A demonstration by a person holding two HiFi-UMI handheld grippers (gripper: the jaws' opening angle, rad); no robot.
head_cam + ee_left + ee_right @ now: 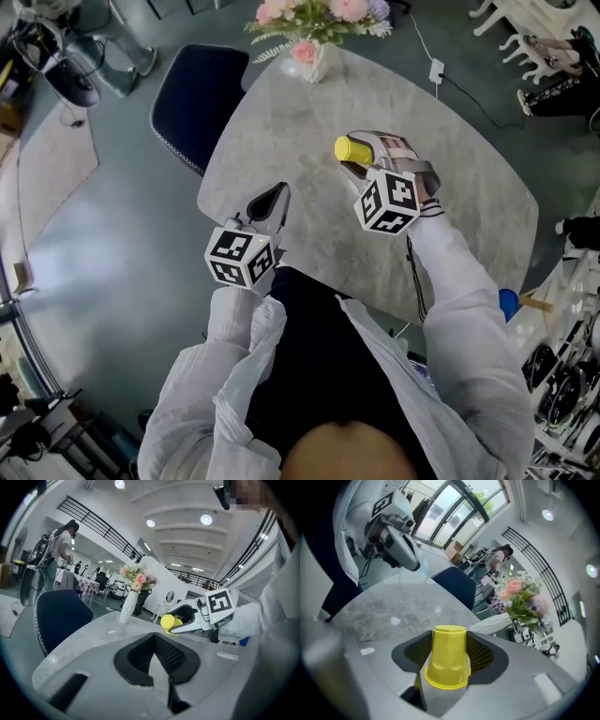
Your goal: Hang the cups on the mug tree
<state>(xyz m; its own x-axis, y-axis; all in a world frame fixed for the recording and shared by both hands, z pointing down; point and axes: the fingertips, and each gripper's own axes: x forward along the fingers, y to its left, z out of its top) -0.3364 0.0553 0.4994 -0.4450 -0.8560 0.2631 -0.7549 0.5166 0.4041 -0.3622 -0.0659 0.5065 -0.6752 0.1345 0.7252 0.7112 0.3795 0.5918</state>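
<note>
The right hand-held gripper (448, 649) pinched the seemingly light, rigid yellow cup (449, 667) by its sides near the vase (314, 62); the left hand-held gripper (153, 639) sat pressed together.

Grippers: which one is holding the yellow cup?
The right gripper: the cup sits clamped between its jaws. The left gripper is shut and empty.

My yellow cup (449, 656) looks like smooth, slightly glossy plastic; the table (281, 141) under it has a polished grey stone look.
</note>
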